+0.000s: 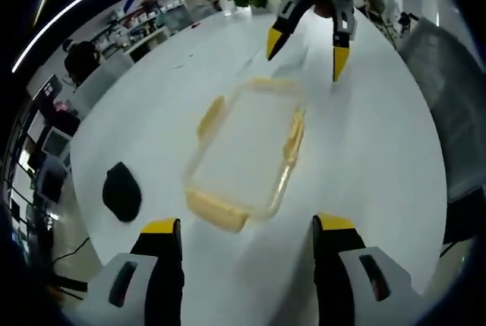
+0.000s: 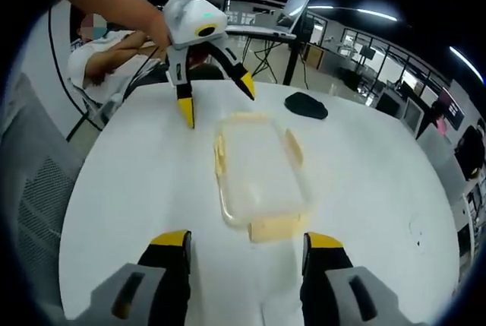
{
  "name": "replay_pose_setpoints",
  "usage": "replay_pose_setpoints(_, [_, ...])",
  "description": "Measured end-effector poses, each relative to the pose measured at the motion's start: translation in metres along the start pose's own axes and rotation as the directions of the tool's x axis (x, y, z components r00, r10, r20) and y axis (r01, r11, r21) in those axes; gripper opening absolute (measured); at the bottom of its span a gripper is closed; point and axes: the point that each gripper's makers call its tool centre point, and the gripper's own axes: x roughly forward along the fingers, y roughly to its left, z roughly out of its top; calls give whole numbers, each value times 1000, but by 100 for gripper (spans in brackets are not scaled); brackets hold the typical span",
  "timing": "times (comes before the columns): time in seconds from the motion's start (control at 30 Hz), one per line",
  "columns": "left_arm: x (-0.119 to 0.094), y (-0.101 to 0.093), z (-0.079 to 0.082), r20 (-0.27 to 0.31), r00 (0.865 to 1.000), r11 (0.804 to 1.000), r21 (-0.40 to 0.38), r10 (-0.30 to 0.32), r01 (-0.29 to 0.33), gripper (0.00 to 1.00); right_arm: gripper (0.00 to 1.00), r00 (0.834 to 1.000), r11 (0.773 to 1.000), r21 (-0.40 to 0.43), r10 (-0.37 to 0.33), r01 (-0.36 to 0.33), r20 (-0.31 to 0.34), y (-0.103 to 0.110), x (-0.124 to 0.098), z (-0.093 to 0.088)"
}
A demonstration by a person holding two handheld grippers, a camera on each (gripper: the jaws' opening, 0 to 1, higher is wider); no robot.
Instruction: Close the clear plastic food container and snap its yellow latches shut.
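Both claws hang wide open with nothing between their jaws. In the left gripper view the left gripper (image 1: pixel 247 227) sits at 6 o'clock, its yellow-tipped jaws spread either side of the near end of the container, clear of it. Facing it at 12 o'clock is the right gripper (image 1: pixel 305 46), jaws splayed above the far end. In the right gripper view it is mirrored: the right gripper (image 2: pixel 247 241) at 6 o'clock, the left gripper (image 2: pixel 216 94) at 11 o'clock, held in a person's hand.

The round white table (image 1: pixel 380 159) takes up most of the scene. At its middle lies the clear plastic food container (image 1: pixel 247 155), lid on, with four yellow latches (image 1: pixel 218 212) flared outward along its edges. A small black object (image 1: pixel 121 191) lies at 8 o'clock, well apart from the container.
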Motion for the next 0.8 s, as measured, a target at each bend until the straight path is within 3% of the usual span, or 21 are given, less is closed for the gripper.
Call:
replay_pose_setpoints(0.37, [6, 11, 0, -32, 998, 997, 65, -48, 50, 66, 60, 1000, 999, -44, 0, -1, -32, -16, 6, 3])
replay_pose_setpoints(0.47, [8, 13, -1, -43, 997, 994, 90, -63, 67, 66, 54, 998, 996, -86, 10, -16, -63, -17, 7, 0])
replay_pose_setpoints(0.8, [13, 16, 2, -62, 992, 984, 135, -113, 121, 65, 54, 996, 996, -82, 33, -40, -78, -20, 14, -4])
